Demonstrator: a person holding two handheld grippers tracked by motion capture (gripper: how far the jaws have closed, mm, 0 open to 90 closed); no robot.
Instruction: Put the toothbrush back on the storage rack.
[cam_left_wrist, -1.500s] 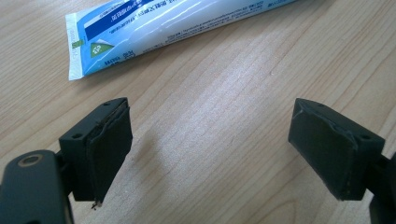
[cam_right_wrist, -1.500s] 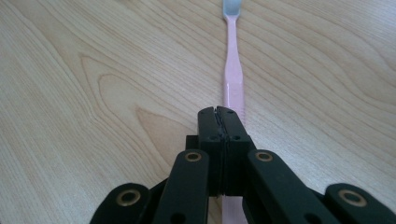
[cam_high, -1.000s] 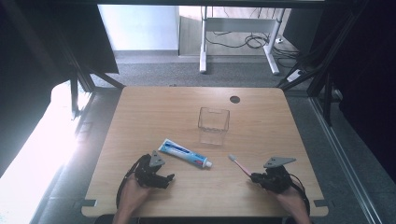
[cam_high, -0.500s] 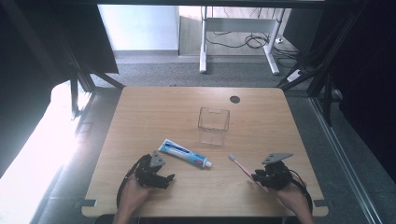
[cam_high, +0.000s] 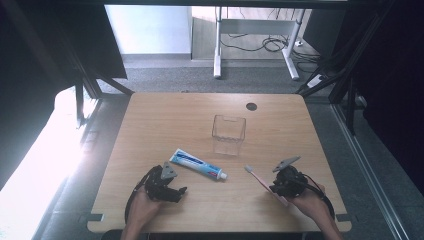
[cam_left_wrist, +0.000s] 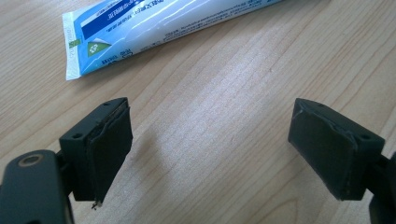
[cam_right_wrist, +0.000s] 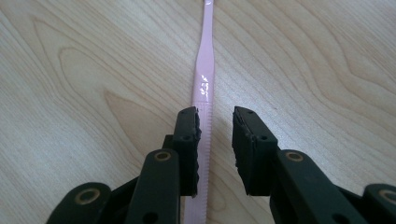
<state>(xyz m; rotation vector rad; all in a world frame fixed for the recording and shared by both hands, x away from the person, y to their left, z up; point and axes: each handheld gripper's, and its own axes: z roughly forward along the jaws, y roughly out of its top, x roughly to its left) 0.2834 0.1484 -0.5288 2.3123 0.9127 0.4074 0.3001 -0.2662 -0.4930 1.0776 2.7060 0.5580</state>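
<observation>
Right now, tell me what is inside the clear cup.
Nothing shows inside the clear cup: through its walls only the table is seen. The toothbrush and toothpaste tube lie outside it.

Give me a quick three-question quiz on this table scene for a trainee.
1. True or false: the toothpaste lies inside the cup.
2. What colour is the toothbrush? A blue, B pink, C green.
3. Left gripper: are its fingers open or shut, and is anything between them?

Key:
1. False. It lies on the table, nearer the person than the cup.
2. B.
3. Open, nothing between them.
</observation>
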